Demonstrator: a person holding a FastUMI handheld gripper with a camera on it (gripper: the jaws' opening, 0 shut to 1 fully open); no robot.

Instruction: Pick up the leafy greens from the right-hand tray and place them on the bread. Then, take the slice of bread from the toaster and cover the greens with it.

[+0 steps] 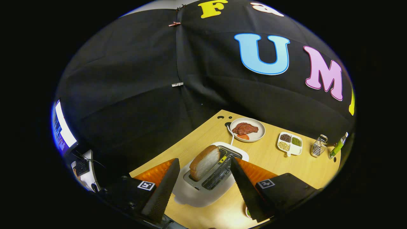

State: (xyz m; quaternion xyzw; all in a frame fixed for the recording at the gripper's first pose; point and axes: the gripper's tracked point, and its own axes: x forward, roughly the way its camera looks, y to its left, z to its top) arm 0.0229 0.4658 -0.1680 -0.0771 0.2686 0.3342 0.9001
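A white toaster (203,187) stands on the wooden table (273,156), just ahead of my fingers. A slice of bread (205,162) sticks up from its left slot, tilted a little; the slot beside it is bare. My gripper (205,167) is open above the toaster, its two fingers spread to either side of the bread and the slots, touching neither. Nothing is held between them. A sliver of a white dish with something green (248,212) peeks out beside the right finger.
Beyond the toaster sits a round plate (259,135) with a slab of meat (244,128) and a tomato slice. To its right lie a divided dish of beans (290,143), a wire holder (319,145) and a green-handled tool (337,147).
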